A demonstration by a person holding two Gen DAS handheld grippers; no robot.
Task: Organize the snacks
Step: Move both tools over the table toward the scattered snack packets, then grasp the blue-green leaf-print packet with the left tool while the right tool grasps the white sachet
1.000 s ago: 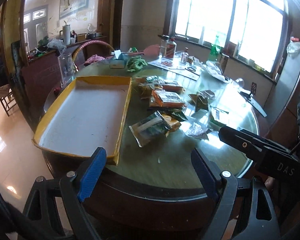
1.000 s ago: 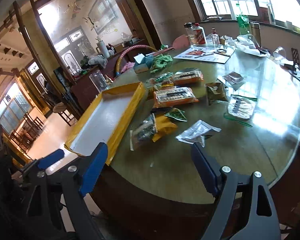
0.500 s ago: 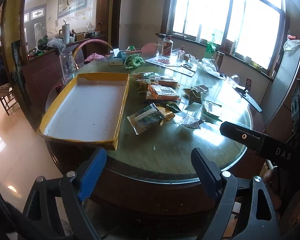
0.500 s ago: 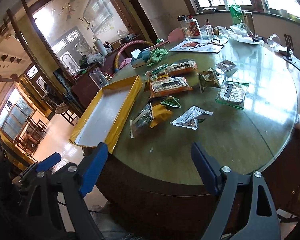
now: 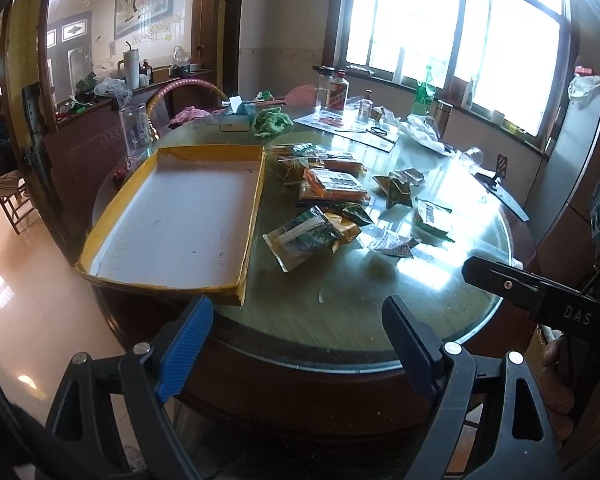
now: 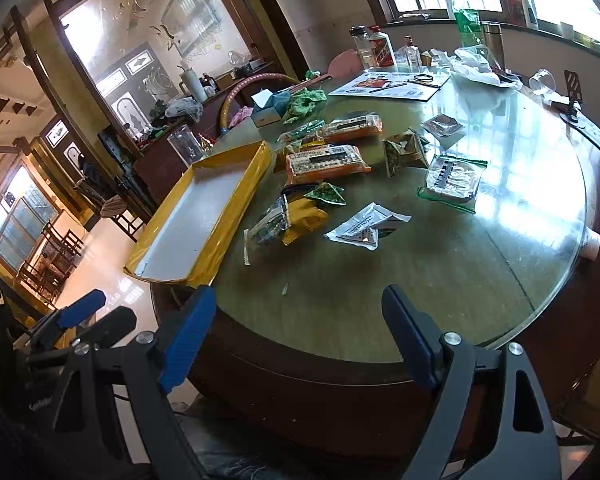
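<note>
Left gripper [image 5: 296, 344] at 6 o'clock of its view: fingers spread wide, nothing between them, short of the table edge. Right gripper [image 6: 296, 344] likewise at 6 o'clock: fingers spread, nothing held, also off the round table [image 6: 380, 300]. Nearest on the glass top, at 11 o'clock from the right gripper: clear-and-yellow snack bag [image 6: 284, 222], with a silver packet [image 6: 366, 226] just beside it at 12 o'clock. Left of these, at 10 o'clock: yellow-rimmed tray [image 5: 172, 216], white floor bare, no snack inside. Farther in: small green packet [image 6: 326, 194], orange packs [image 6: 326, 162], a green-edged clear packet [image 6: 454, 178], an olive pouch [image 6: 404, 154], all loose on the table beside the tray. Beyond, at the far rim: tissue box [image 6: 270, 110], green cloth [image 6: 304, 104], bottles [image 6: 380, 50]. Judged status: task at the start, no snack sorted, every packet left to transfer to the tray.
</note>
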